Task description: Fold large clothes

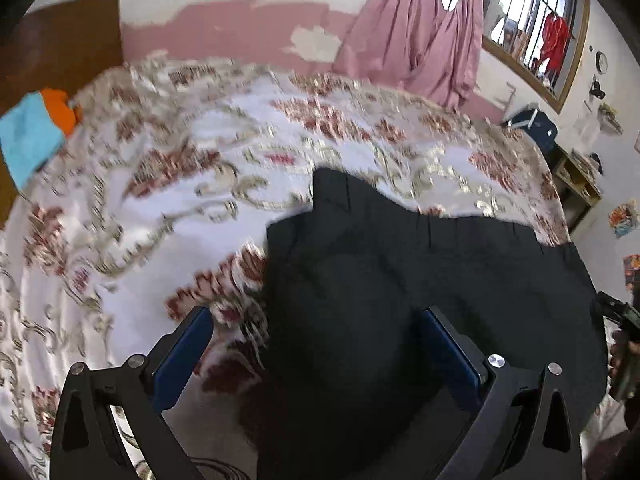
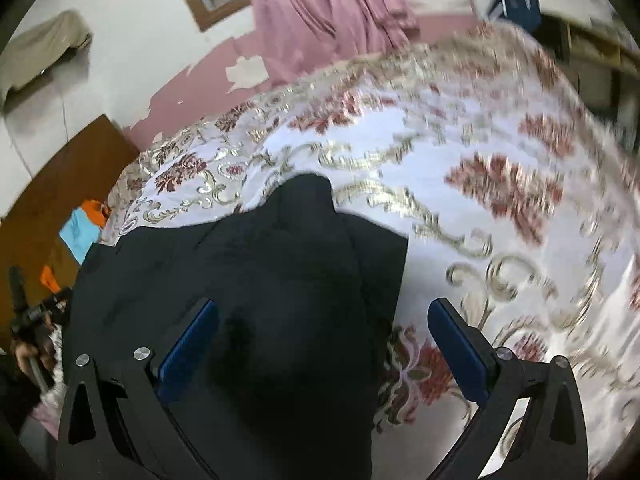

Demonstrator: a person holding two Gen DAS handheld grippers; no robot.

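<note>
Both my claws, left (image 1: pixel 318 344) and right (image 2: pixel 324 340), gape released over a matte black garment (image 1: pixel 400 280). It lies on the bed's glossy floral bedspread (image 1: pixel 180 152); pink curtains (image 1: pixel 420 40) hang at 1 o'clock.

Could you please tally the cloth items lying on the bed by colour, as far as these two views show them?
Black: 1, the black garment spread on the floral bedspread
Light blue: 1, the light blue cloth at the far corner
Orange: 1, the orange cloth beside it
Total: 3
Both grippers are open above the garment, holding nothing.
</note>
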